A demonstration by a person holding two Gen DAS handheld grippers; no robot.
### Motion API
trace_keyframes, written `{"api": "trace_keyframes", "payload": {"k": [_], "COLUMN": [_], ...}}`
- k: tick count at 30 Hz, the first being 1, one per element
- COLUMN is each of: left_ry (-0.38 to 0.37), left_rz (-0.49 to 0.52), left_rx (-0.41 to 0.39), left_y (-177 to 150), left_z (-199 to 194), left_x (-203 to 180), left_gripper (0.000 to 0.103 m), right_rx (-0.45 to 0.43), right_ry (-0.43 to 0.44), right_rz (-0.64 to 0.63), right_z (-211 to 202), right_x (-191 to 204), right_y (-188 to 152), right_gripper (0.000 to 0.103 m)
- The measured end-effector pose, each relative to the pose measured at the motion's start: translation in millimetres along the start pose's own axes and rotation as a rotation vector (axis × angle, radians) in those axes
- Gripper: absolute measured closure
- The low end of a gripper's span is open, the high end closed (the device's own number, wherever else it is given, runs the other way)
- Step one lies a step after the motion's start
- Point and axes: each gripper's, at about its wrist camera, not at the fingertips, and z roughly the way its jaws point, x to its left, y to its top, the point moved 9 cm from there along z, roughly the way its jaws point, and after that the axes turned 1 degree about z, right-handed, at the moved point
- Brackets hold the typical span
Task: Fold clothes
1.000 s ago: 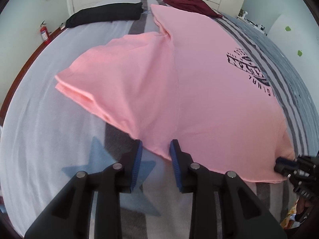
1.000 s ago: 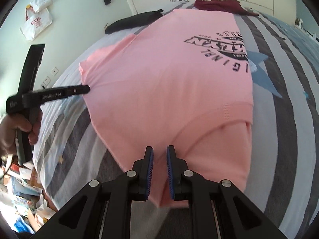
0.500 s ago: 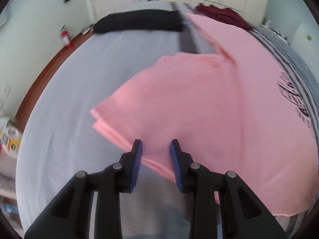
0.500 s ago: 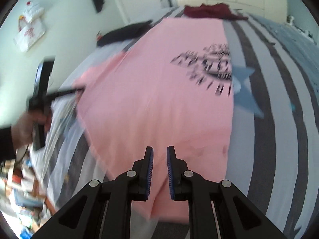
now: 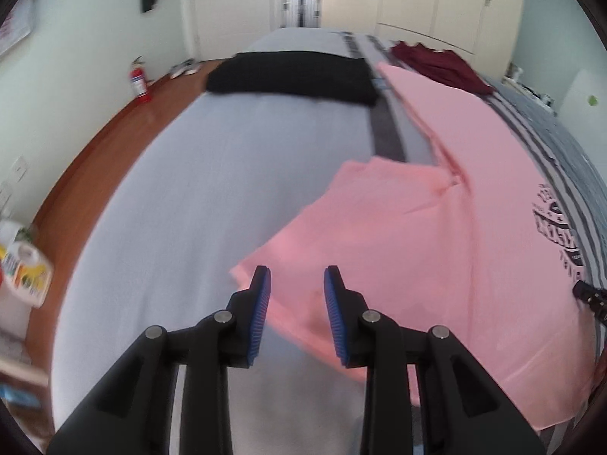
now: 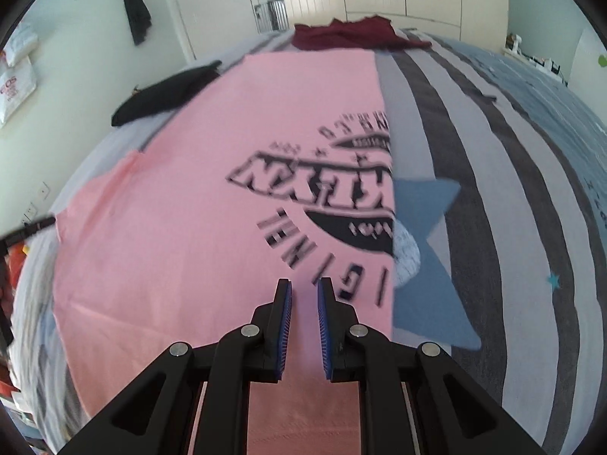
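A pink T-shirt with a black printed logo lies flat on the striped bed; its right side is folded in over the print. In the left wrist view the shirt shows its sleeve spread to the left. My left gripper is open and empty, its jaws on either side of the sleeve's near corner. My right gripper is open and empty, just above the shirt's near part below the print. Its tip also shows in the left wrist view.
A black garment lies across the bed's far left, a maroon garment at the far end. The bedspread has grey stripes and a blue star. A fire extinguisher stands on the wooden floor at the left. Bottles stand by the bed.
My left gripper has swung left from the shirt's bottom hem to the sleeve corner. My right gripper has moved forward over the shirt toward the print. Both stay open and empty.
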Motion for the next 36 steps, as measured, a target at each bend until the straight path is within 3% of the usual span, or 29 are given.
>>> {"api": "trace_keyframes", "payload": {"k": [3, 5, 7, 11, 14, 17, 21, 23, 25, 31, 36], "left_ry": [-0.019, 0.029, 0.048, 0.199, 0.114, -0.041, -0.145, -0.14, -0.078, 0.039, 0.04], "left_rz": [0.044, 0.06, 0.057, 0.042, -0.011, 0.038, 0.141, 0.179, 0.19, 0.052, 0.056], "left_rx": [0.022, 0.086, 0.087, 0.109, 0.054, -0.026, -0.022, 0.023, 0.066, 0.074, 0.039], "left_y": [5.3, -6.1, -10.4, -8.7, 14.6, 47.6, 70.9, 70.5, 63.2, 63.6, 80.5], "left_z": [19.7, 37.4, 40.2, 26.3, 18.8, 19.2, 49.7, 72.6, 95.3, 102.5, 89.9], "left_x": [-12.5, -5.0, 7.3, 26.9, 11.0, -36.7, -94.6, -103.9, -93.4, -25.3, -27.0], "left_gripper": [0.077, 0.077, 0.077, 0.077, 0.077, 0.077, 0.077, 0.077, 0.077, 0.072, 0.07], "right_rx": [0.004, 0.01, 0.021, 0.015, -0.019, -0.051, -0.08, -0.083, -0.08, -0.041, -0.052], "right_ry": [-0.001, -0.002, -0.01, -0.037, -0.041, -0.042, -0.03, -0.023, -0.022, -0.027, -0.003], "right_rz": [0.005, 0.012, 0.016, 0.024, 0.036, 0.045, 0.053, 0.055, 0.053, 0.072, 0.091], "right_z": [-3.1, -4.1, -6.1, -15.2, -17.5, -7.1, 13.8, 24.1, 35.5, 63.1, 62.3], "right_x": [-4.2, -6.3, -9.6, -14.9, -18.1, -20.8, -17.8, -14.9, -13.5, -26.8, -31.9], "right_y": [-7.2, -10.2, -11.6, 0.9, 22.9, 48.3, 75.4, 84.7, 92.0, 87.0, 82.5], "right_gripper": [0.09, 0.09, 0.09, 0.09, 0.09, 0.09, 0.09, 0.09, 0.09, 0.09, 0.09]}}
